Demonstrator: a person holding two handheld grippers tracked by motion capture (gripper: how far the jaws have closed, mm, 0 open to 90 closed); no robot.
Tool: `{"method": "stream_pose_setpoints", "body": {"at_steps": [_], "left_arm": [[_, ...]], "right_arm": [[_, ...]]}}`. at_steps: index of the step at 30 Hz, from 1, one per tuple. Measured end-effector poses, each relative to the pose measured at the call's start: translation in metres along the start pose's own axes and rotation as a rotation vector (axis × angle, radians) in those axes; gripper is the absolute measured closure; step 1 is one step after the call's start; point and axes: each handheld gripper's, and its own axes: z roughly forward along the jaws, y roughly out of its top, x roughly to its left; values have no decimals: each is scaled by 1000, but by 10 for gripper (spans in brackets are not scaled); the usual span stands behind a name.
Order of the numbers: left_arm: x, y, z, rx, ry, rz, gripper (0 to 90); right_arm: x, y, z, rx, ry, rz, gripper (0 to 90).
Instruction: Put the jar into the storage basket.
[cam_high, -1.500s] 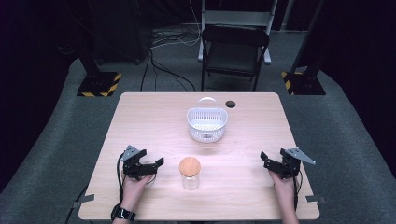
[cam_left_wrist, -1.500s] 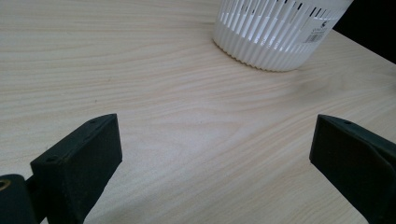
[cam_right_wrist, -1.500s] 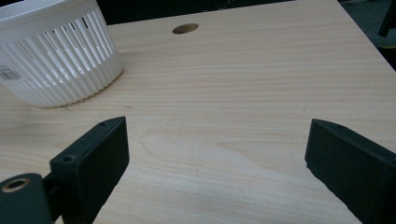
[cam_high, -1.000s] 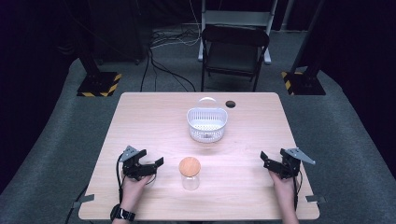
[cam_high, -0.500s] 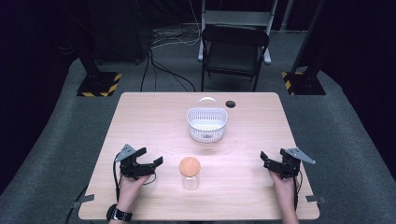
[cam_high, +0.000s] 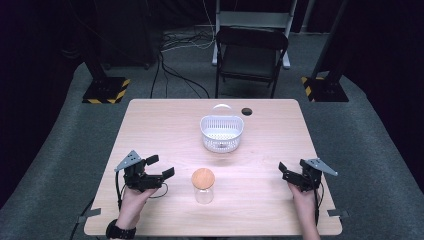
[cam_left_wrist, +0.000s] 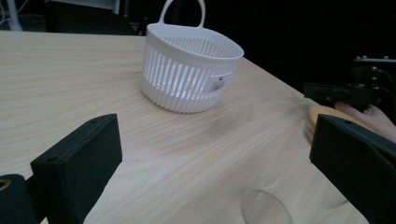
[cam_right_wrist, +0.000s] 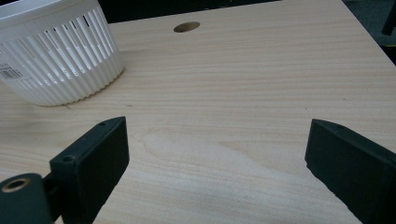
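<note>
The left gripper (cam_high: 160, 166) sits at the near left of the table (cam_high: 150, 130), jaws wide apart with nothing between them, pointed toward the jar (cam_high: 203, 186). The jar is clear glass with a round wooden lid (cam_high: 203, 177), standing upright just beside that gripper, near the front edge. The right gripper (cam_high: 284, 171) rests at the near right, well apart from the jar, its jaws also spread and empty. A white slotted basket (cam_high: 221, 132) stands mid-table beyond the jar, and a dark hole (cam_high: 246, 111) lies by the far edge
</note>
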Motion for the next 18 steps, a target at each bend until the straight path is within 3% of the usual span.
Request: {"method": "stream_pose_setpoints", "body": {"at_steps": [9,18], "left_arm": [[-29,16,1,11,-105,52,24],[-46,22,6,19,-139,86,24]], "right_arm": [[0,0,1,5,2,0,55],[0,0,1,6,2,1,55]]}}
